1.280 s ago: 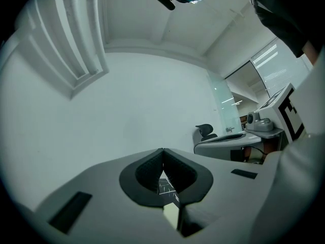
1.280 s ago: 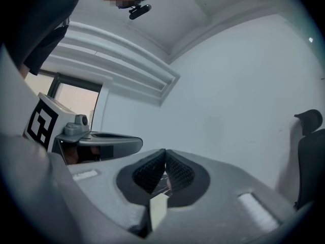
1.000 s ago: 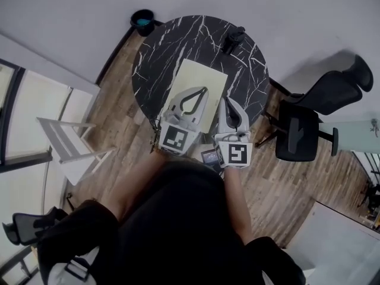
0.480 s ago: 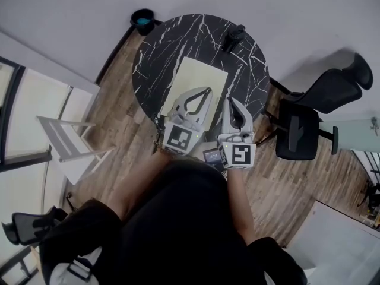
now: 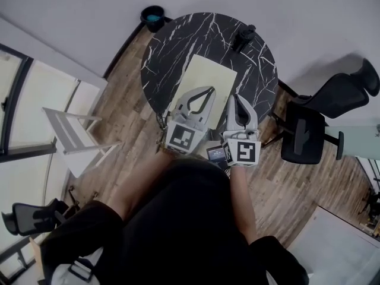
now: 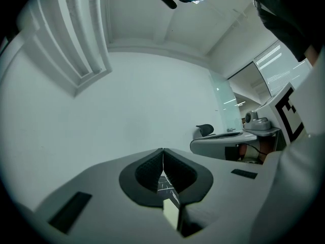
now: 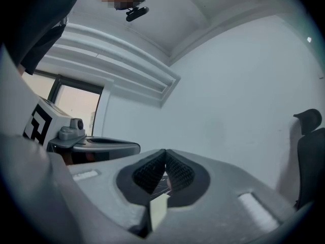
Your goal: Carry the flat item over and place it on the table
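Observation:
The flat item [image 5: 209,76] is a pale yellow-green sheet that lies out over the round black marble table [image 5: 169,49]. Both grippers hold it level by its near edge. My left gripper [image 5: 208,90] is shut on the sheet's near left part, my right gripper [image 5: 236,97] on its near right corner. In the left gripper view the sheet's thin pale edge [image 6: 171,213] shows between the closed pads. The right gripper view shows the same pale edge [image 7: 158,210]. Whether the sheet rests on the tabletop or hangs just above it I cannot tell.
A small black object [image 5: 244,37] stands near the table's far right rim. A black bin with blue inside [image 5: 153,15] sits on the floor beyond the table. A black office chair [image 5: 314,132] is at the right and a white chair [image 5: 71,136] at the left.
The head view has shifted a little, so the table sits slightly further right and up. Both grippers keep their hold on the sheet, which has not visibly moved over the table.

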`<state>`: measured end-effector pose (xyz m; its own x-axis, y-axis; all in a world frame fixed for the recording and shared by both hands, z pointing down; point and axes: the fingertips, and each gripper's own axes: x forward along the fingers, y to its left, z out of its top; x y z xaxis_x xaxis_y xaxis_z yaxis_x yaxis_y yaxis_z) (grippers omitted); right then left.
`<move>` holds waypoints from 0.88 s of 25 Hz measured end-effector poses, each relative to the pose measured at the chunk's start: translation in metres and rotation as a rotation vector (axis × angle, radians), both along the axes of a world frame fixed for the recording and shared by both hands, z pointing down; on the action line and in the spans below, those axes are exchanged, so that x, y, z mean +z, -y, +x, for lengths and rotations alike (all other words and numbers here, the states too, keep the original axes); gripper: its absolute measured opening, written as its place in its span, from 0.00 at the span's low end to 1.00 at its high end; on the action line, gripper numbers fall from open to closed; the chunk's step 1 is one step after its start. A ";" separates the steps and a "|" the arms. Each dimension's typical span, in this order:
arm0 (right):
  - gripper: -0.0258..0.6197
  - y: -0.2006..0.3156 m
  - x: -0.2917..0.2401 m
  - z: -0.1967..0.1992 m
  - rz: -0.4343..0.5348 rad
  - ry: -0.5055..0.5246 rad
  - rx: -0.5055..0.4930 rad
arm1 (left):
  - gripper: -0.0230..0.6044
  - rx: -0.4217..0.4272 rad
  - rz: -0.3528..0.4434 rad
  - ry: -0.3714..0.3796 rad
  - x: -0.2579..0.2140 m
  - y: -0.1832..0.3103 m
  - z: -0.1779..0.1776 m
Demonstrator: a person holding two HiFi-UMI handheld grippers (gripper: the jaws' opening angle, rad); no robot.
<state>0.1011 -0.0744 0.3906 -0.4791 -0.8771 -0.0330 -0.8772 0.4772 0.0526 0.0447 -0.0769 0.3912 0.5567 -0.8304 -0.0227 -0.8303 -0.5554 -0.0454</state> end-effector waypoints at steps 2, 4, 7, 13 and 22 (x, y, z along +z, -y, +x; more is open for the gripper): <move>0.04 -0.001 0.002 -0.002 -0.004 -0.003 -0.005 | 0.04 -0.012 -0.008 0.000 0.003 -0.001 -0.005; 0.04 -0.003 0.003 -0.004 -0.007 -0.003 -0.010 | 0.04 -0.020 -0.018 0.004 0.007 -0.002 -0.008; 0.04 -0.002 0.006 -0.006 -0.013 0.000 -0.017 | 0.04 -0.016 -0.009 0.046 0.012 -0.002 -0.013; 0.04 -0.002 0.013 -0.010 -0.031 0.003 -0.029 | 0.04 -0.019 -0.009 0.080 0.021 0.000 -0.024; 0.04 -0.002 0.029 -0.006 -0.067 0.003 -0.028 | 0.04 -0.035 -0.057 0.089 0.041 -0.005 -0.035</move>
